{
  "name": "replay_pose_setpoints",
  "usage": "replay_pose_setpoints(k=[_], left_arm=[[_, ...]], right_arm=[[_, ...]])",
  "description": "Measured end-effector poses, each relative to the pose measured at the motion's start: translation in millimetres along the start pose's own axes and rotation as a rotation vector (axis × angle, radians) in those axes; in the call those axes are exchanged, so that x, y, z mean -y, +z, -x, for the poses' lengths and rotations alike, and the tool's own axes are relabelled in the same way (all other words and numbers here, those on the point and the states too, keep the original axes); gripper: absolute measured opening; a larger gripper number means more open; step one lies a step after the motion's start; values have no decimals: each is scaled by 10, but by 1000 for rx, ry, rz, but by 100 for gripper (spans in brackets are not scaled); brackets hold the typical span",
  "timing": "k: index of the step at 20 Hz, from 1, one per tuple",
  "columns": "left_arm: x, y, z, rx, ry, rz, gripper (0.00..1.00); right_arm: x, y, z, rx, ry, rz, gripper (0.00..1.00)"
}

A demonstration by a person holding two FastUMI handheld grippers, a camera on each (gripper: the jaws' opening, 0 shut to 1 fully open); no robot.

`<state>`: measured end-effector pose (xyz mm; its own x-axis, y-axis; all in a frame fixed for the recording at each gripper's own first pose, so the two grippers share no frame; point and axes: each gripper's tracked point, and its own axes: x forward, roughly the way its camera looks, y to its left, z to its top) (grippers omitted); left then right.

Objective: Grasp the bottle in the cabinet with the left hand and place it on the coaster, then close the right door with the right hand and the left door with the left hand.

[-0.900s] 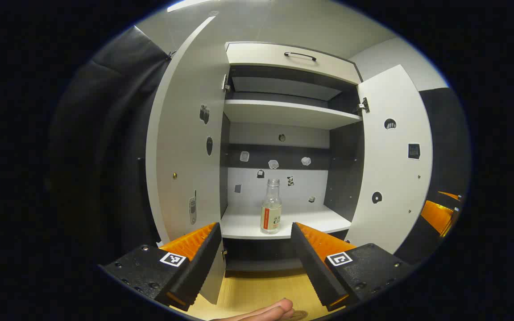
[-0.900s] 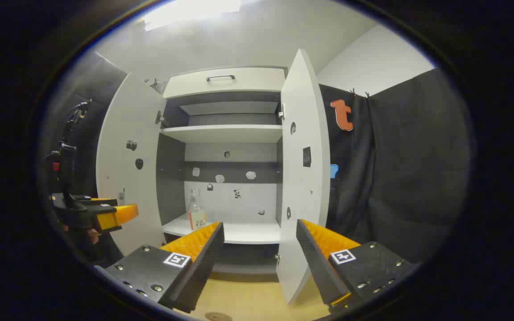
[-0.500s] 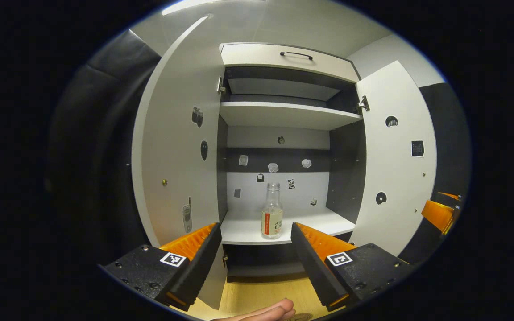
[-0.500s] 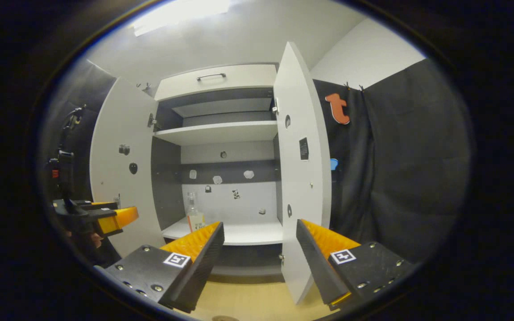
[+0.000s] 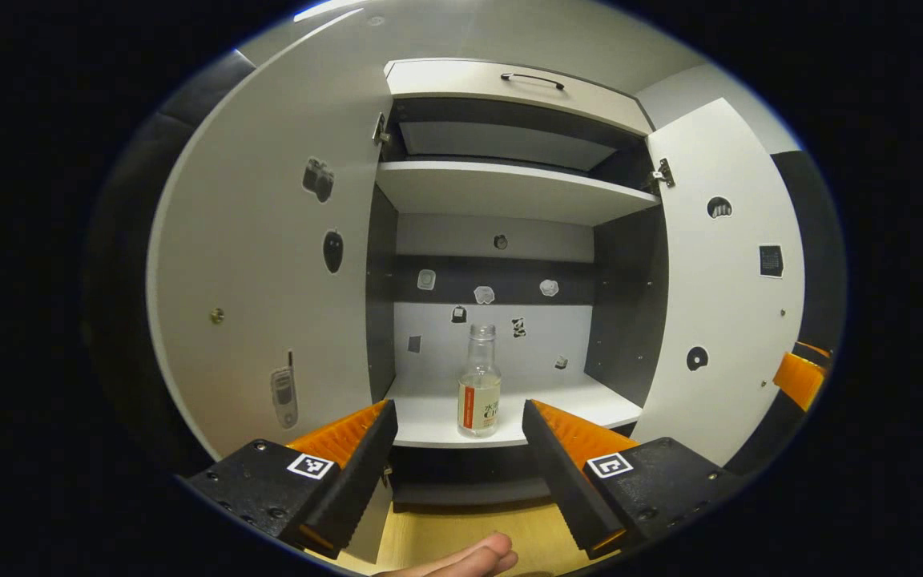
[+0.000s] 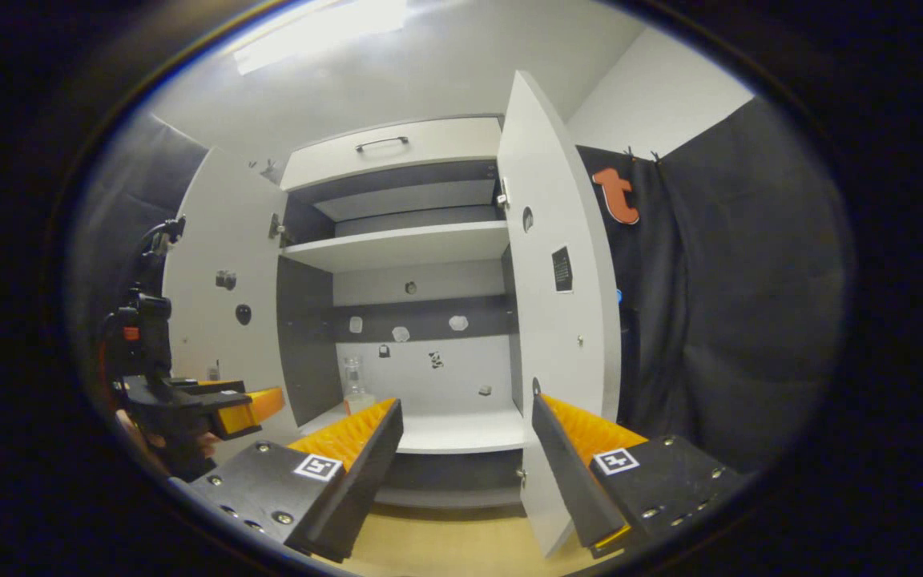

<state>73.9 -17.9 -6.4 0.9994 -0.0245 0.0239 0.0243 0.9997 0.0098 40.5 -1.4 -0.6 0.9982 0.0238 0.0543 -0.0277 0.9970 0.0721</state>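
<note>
Clear glass bottle (image 5: 479, 383) upright near front edge of lower cabinet shelf (image 5: 429, 413), uncapped, easy reach. Left gripper (image 5: 457, 439) wide apart, lined up on bottle, short of it. Right gripper (image 6: 466, 437) also spread, empty, near right door (image 6: 559, 304), presumably waiting. Both doors open. Bottle's orange-white label too small to read.
</note>
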Motion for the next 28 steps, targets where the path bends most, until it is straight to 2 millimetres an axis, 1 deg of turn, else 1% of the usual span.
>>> replay_pose_setpoints(k=[2,6,7,8,9,12,13,16,18,21,22,23,24,25,26,28], left_arm=[[72,-22,-235,20,-22,-9,99],[171,-152,-677,10,-29,8,99],[196,-192,-796,11,-37,13,99],[191,-209,-933,18,-38,12,99],[191,-267,-1061,15,-36,6,99],[191,-429,-1412,-8,-33,2,99],[210,-483,-1483,-17,-36,0,99],[182,-546,-1715,-21,-17,2,99],[204,-665,-1851,-47,-17,24,99],[180,-857,-2083,-90,-6,-4,99],[162,-884,-2136,-100,12,-6,99],[121,-941,-2164,-117,25,-6,99],[146,-934,-2144,-127,5,-5,99],[188,-917,-2112,-125,-12,8,97],[228,-905,-2026,-132,-33,27,80],[254,-771,-1830,-96,-58,34,80]], right_arm=[[-19,35,9,16,8,-4,98],[-48,34,43,20,20,2,98],[-47,8,58,12,16,2,94],[-46,-14,74,4,15,1,94],[-45,-33,76,1,15,3,98],[-2,-72,98,-11,4,8,98],[-1,-80,114,-14,2,7,98],[8,-62,131,-13,2,11,98],[42,-80,148,-19,-3,23,98],[58,-114,158,-32,-7,30,98],[49,-104,156,-36,-5,27,98],[51,-117,195,-39,-4,23,98],[56,-101,219,-32,-2,24,98],[69,-83,243,-20,-1,27,99],[88,-74,275,-12,-3,27,98],[148,-92,367,-13,-17,10,98]])
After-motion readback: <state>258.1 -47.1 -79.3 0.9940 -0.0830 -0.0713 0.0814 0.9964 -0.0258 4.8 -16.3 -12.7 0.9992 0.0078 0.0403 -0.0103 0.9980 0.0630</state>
